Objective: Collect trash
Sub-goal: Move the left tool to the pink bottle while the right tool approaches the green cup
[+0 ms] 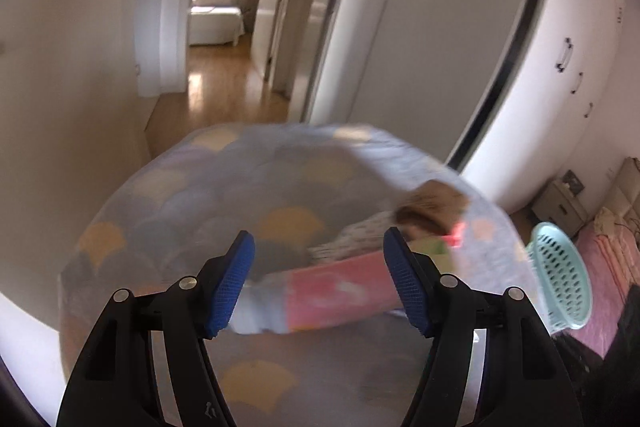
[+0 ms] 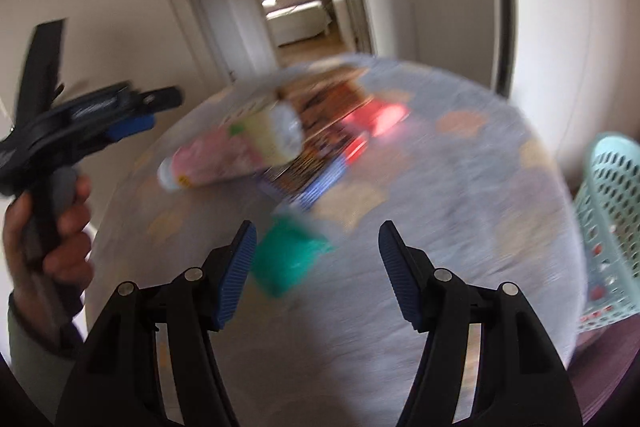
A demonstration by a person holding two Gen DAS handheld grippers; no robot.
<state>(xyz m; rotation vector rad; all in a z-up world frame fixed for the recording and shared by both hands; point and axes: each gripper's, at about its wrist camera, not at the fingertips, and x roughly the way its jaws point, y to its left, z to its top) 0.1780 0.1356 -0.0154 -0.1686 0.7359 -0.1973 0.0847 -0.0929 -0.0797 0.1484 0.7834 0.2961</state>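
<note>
Green wrapper (image 2: 290, 257) just beside right gripper's (image 2: 316, 277) fingers.

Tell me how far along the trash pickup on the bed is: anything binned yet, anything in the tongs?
Done: little, if anything. The teal basket beside the bed shows some reddish bits inside, too blurred to identify. In hand: nothing; the left tongs and right tongs are both open and empty. Left: the pink-labelled bottle, the green packet, the printed wrappers and a red item lie on the bedspread.
</note>
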